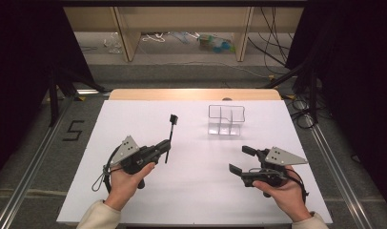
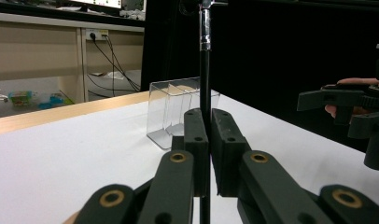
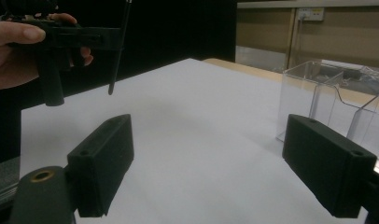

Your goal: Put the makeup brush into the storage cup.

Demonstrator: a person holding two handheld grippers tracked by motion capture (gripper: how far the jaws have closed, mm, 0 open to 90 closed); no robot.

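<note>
Here we find a thin black rod (image 1: 170,136) with a silver collar and a small boxy black head, pinched near its lower part between the closed jaws of the left gripper (image 1: 166,144) and standing free above the white tabletop (image 1: 191,191). In the left gripper view the rod (image 2: 204,84) runs straight up between the two pads, its lower end just clear of the surface. It sits left of the tabletop's middle, well in from the left edge. Toward the far edge, right of centre, we see a clear plastic organiser (image 1: 226,119) with inner dividers, well apart from the rod, with bare white surface between them. The right gripper (image 1: 242,160) hovers near the right edge, its jaws spread wide with nothing between them. The near half of the tabletop between both hands lies open.
</note>
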